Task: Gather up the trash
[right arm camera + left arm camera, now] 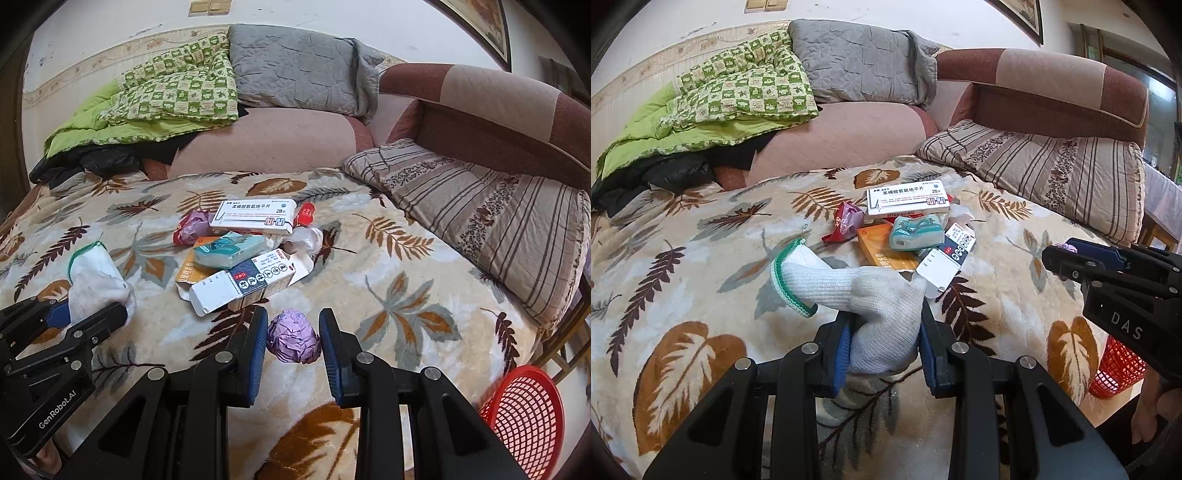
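My left gripper [884,317] is shut on a white knit glove [875,295] with a green cuff, lifted a little over the leaf-patterned blanket [701,280]. The right wrist view has that glove [96,277] at the left, in the left gripper [92,314]. My right gripper [293,314] is shut on a crumpled purple foil ball [293,338]; it shows at the right edge of the left wrist view as the right gripper [1067,254]. Beyond lies a trash pile: white medicine box [255,218], teal packet [229,251], open carton [251,284], orange box [886,251], red wrapper [846,221].
A red mesh basket [524,410] stands off the bed's lower right corner. A striped cushion [480,221] lies along the right side below a brown backrest [498,110]. At the back are a green quilt [166,99], a grey pillow [299,66] and black clothing [96,162].
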`<state>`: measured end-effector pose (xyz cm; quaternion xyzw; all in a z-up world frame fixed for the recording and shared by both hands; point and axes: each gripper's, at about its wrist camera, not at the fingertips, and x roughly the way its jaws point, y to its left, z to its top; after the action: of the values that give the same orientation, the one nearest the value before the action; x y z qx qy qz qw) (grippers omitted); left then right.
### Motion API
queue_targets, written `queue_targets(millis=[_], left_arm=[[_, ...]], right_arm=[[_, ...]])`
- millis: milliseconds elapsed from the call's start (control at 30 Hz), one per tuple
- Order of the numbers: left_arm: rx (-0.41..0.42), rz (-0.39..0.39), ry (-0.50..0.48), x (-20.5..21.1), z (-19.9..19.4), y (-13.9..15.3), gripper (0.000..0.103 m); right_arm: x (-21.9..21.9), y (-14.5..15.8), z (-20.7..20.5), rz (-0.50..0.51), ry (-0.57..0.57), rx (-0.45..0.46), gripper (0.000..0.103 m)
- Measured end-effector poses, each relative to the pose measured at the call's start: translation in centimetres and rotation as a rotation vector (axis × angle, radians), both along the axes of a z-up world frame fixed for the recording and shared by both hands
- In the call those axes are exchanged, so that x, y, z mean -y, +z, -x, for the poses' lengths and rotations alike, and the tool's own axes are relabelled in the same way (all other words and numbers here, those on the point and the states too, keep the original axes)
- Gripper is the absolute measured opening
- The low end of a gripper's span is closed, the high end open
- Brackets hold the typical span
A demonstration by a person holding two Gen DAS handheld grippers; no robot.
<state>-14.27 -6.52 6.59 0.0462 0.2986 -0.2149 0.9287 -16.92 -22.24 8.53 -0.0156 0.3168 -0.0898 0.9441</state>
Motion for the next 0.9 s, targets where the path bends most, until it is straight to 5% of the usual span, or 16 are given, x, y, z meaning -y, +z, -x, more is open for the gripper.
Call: queue_targets(millis=[900], left_arm=[[-0.01, 0.011, -0.005, 0.5, 0.03, -0.1, 0.031]], right_arm=[[-0.05, -0.39, -0.3, -0.006, 0.0, -0.016, 0.031]])
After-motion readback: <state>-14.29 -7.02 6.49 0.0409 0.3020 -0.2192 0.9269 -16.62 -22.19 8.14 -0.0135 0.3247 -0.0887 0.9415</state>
